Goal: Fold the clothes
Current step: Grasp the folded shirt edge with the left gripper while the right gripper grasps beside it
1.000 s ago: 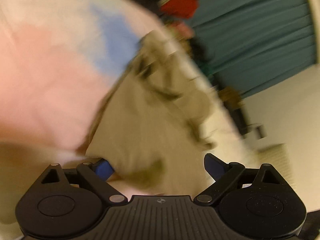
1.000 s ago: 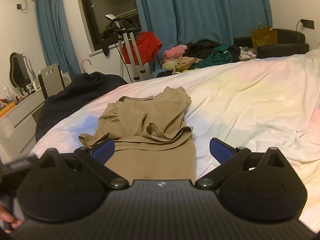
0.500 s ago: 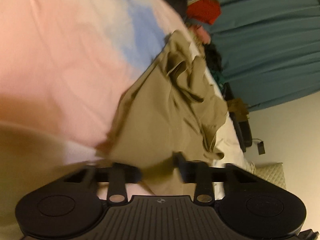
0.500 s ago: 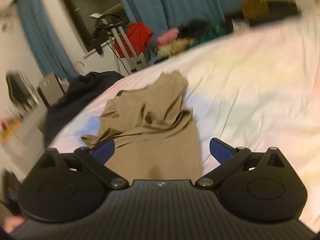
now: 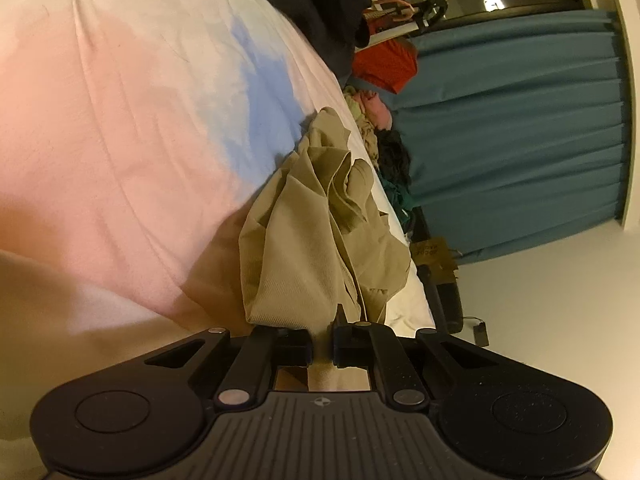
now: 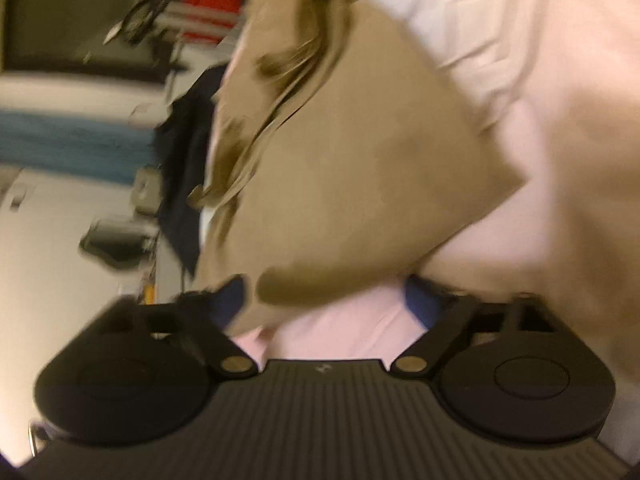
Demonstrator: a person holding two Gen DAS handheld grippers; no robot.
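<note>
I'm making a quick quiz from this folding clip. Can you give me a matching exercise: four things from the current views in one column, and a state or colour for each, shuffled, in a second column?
Things:
1. left gripper
2. right gripper
3. tan garment
4. curtain

States or colours:
a. teal, hanging in pleats behind the bed
b. open, fingers spread either side of a garment corner
c. crumpled on the pastel bedsheet
d. shut on a fabric edge

Pairs: 1-d, 2-b, 3-c, 4-a
</note>
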